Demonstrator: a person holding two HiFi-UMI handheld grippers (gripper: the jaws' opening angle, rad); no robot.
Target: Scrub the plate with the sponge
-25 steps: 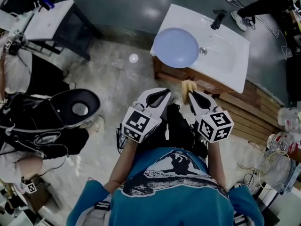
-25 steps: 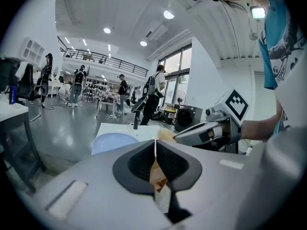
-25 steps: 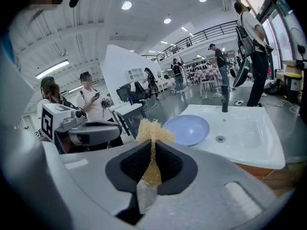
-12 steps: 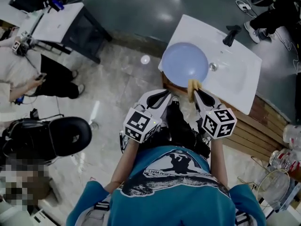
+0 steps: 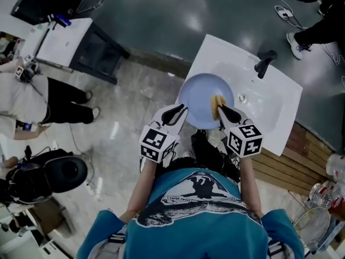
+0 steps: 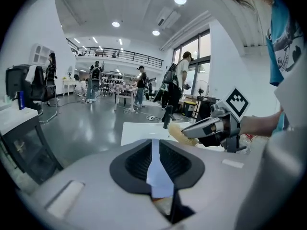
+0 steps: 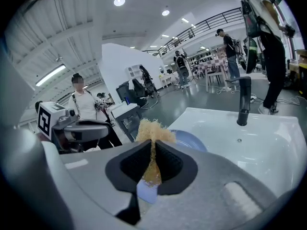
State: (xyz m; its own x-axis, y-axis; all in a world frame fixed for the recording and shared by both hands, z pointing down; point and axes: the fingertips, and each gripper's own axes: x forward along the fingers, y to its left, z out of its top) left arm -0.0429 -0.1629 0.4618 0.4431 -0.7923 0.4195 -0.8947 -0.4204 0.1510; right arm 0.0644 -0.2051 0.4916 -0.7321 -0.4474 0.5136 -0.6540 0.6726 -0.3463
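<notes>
While the white sink (image 5: 269,124) fills the upper right of the head view, with a black tap (image 5: 263,63) at its far rim, the round pale-blue plate (image 5: 197,93) lies over the sink's near left corner, beside the bowl. Both grippers reach toward the plate from the person's side.

The left hand-held gripper (image 5: 181,109) has its tips at the plate's near left rim. Its jaws have just been opening and now stand a narrow way apart, unclenched and gripping nothing. In the left gripper view the gap between them shows only the plate's pale blue, and whether the rim itself sits inside that gap cannot be told.

The right hand-held gripper (image 5: 220,110) is clenched on the sponge (image 5: 216,101), a yellow, fibrous piece. It is pinched thin between the jaws, and its frayed end bulges out past the tips. In the head view the sponge lies over the plate, right of its middle. In the right gripper view the plate shows just behind and below the sponge. Whether the sponge presses on the plate cannot be told.
</notes>
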